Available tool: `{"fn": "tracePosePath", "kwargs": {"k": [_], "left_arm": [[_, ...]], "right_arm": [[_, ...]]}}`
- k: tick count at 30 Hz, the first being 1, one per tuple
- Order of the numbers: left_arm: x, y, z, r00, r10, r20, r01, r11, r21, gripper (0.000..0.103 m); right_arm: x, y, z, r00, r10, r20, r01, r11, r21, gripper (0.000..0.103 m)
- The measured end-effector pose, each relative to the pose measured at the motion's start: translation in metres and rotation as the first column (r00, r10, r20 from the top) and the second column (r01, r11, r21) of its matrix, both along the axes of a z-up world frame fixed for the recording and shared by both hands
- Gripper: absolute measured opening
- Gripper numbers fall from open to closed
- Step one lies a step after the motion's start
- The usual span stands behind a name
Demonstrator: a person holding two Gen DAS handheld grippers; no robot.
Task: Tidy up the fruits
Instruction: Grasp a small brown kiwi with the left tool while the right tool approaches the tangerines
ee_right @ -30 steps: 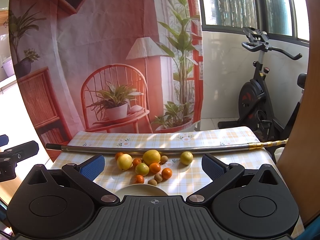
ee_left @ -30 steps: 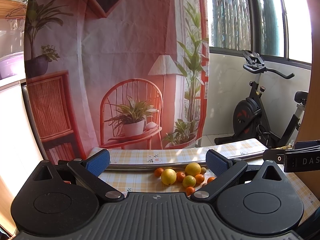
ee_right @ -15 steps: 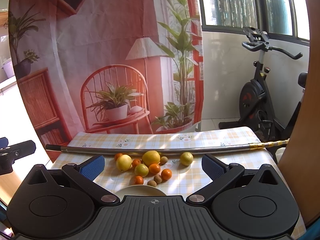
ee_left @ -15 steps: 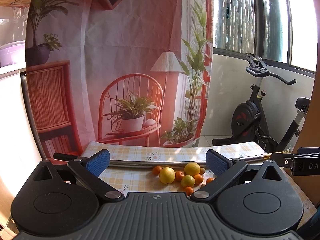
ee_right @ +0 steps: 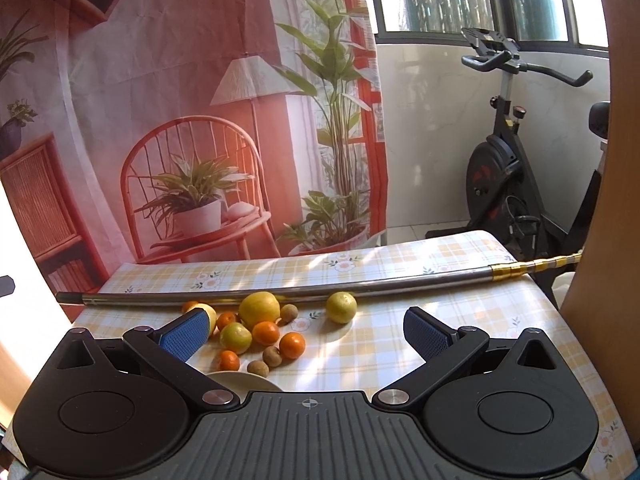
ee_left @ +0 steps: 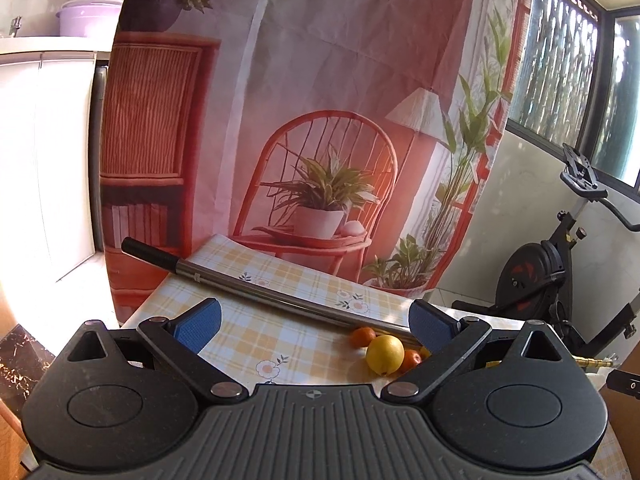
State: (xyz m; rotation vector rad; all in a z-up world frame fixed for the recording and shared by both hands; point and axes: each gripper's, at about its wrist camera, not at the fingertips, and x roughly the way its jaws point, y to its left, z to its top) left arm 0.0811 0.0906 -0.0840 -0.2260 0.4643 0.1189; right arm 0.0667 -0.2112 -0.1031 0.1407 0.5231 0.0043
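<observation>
While the left gripper point(ee_left: 314, 326) hangs with its jaws spread wide and nothing between them, the left wrist view shows only the edge of the fruit heap at lower right of the frame: a large round yellow citrus point(ee_left: 385, 354) with two small orange mandarins point(ee_left: 363, 336) beside it, all against a long steel pole with a black grip point(ee_left: 256, 290) lying across the yellow checked tablecloth point(ee_left: 256, 336). Compared with a second ago, this view has swung leftward, so most of the heap has slid out of sight behind the right finger.

From the right wrist view, the right gripper point(ee_right: 306, 326) is likewise wide open and empty. Just below frame centre lie a big yellow citrus point(ee_right: 259, 309), a lone yellow-green lemon point(ee_right: 341, 307) apart to its right, a small green lime point(ee_right: 236, 337), several orange mandarins point(ee_right: 292, 345) and small brown longans point(ee_right: 273, 356); a cream plate rim point(ee_right: 244, 381) peeks out at bottom centre. This view has barely changed, edging slightly closer.

The fruit looks light, firm and round, liable to roll; pinching each across its widest middle seems safest, gently for the thin-shelled longans.
</observation>
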Motion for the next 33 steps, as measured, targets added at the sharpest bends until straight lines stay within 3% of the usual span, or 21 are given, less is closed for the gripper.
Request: {"fn": "tracePosePath", "kwargs": {"k": [6,13,16,21,23,27,31,33], "left_arm": [[0.026,-0.001,-0.012,0.996,-0.018,-0.086,0.02,1.0,0.016,0.102],[0.048,-0.012,-0.033,0.994,-0.055,-0.091,0.06,0.997,0.054,0.102],[0.058,-0.019,-0.041,0.991,-0.098,-0.093,0.103,0.993,0.051,0.1],[0.076,-0.048,-0.061,0.965,-0.226,-0.134,0.237,0.969,0.066,0.089],[0.086,-0.06,-0.068,0.948,-0.272,-0.167,0.285,0.956,0.062,0.085],[0.109,-0.095,-0.086,0.892,-0.385,-0.236,0.408,0.911,0.059,0.064],[0.123,-0.134,-0.108,0.779,-0.559,-0.283,0.604,0.791,0.099,0.05],[0.128,-0.147,-0.12,0.748,-0.579,-0.324,0.641,0.758,0.125,0.048]], "right_arm": [[0.029,0.0,-0.031,0.999,0.016,-0.041,-0.017,1.0,-0.017,0.103],[0.056,0.001,-0.055,0.997,0.033,-0.063,-0.036,0.999,-0.035,0.103],[0.065,0.0,-0.062,0.997,0.046,-0.066,-0.048,0.999,-0.019,0.103],[0.082,-0.003,-0.074,0.995,0.048,-0.084,-0.052,0.997,-0.048,0.103],[0.087,-0.008,-0.079,0.995,0.05,-0.088,-0.055,0.997,-0.048,0.103],[0.099,-0.019,-0.087,0.993,0.048,-0.106,-0.051,0.998,-0.024,0.101],[0.108,-0.025,-0.092,0.994,0.022,-0.111,-0.028,0.998,-0.06,0.096],[0.113,-0.028,-0.095,0.993,0.014,-0.119,-0.022,0.998,-0.06,0.095]]}}
